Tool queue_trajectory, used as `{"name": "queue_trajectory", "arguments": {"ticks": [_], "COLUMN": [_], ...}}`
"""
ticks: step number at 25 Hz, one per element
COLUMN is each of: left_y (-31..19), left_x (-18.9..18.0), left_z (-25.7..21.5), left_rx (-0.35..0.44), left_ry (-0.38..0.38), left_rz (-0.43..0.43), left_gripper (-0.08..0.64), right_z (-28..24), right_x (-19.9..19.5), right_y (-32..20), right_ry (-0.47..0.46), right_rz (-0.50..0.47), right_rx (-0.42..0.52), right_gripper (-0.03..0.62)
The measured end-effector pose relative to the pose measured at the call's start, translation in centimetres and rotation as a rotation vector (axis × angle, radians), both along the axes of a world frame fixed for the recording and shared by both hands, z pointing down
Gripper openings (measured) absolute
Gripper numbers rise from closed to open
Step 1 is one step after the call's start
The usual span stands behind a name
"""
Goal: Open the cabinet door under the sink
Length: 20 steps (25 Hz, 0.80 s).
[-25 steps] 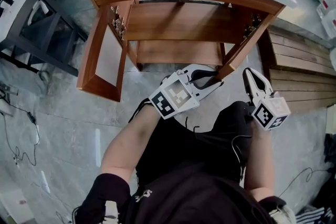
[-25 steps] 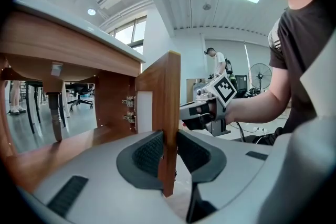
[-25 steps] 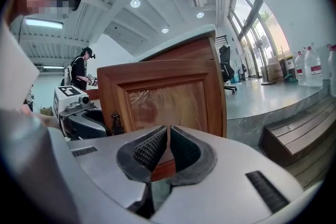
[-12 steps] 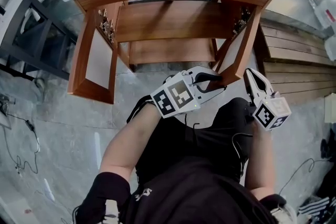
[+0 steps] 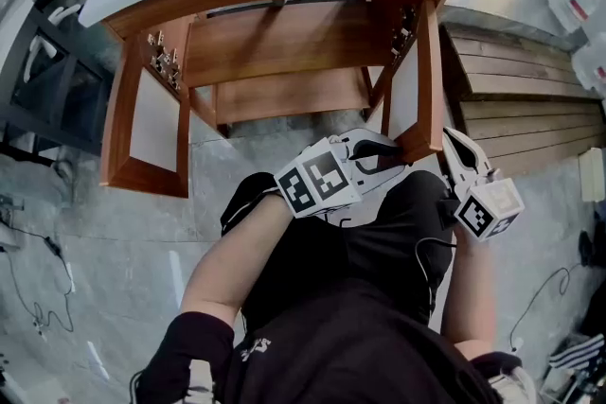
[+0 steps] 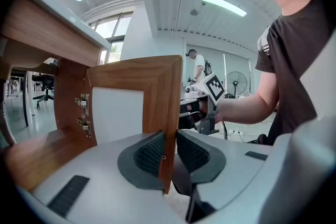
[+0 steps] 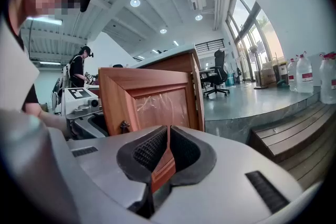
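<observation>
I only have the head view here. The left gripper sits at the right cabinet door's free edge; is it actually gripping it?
Observer: Yes. In the left gripper view the right door's edge stands pinched between the pads of the left gripper, whose jaws have just been closing.
Operator: And the right gripper?
Observer: Its own view shows the right gripper shut and empty, with the door's outer face and small knob beyond it.

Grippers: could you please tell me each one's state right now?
Left gripper: fingers just closed onto the cabinet door edge.
Right gripper: shut on the same door.
</observation>
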<state>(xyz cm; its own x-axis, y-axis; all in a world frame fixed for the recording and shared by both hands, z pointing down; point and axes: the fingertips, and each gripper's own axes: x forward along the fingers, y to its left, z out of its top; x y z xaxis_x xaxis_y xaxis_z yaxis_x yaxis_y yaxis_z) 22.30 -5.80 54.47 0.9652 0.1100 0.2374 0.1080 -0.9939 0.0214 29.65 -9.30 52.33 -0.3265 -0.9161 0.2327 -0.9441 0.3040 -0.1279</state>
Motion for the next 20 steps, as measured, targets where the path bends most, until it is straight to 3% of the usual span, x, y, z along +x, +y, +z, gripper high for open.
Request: {"name": "queue_trajectory", "arguments": {"ticks": [4,6,9,20], "left_y": [0.4,0.3,0.0,-1.3], "left_x": [1.4,1.9,2.3,2.6], "left_z": [0.2,0.2,0.2,0.4], "left_rx": [0.01,0.003,-0.01,-0.029], "left_ry": [0.003,0.011,0.021,0.019], "left_rz": [0.014,0.014,0.008,-0.05], "left_gripper": [0.087,0.086,0.087,0.086], "right_z": [-0.6,-0.7,0.3,1.0], "right_x": [-0.5,0.9,3.5,4.0], "right_y": [1.4,1.7,2.5,2.4], "right_ry": [-0.013,-0.034,-0.099,-0.117], "right_rz": [-0.07,-0.032,-0.019,-0.013], "right_rx": [0.017,0.026,0.029,0.03], "right_gripper": [0.031,0.004,0.012,0.014]}}
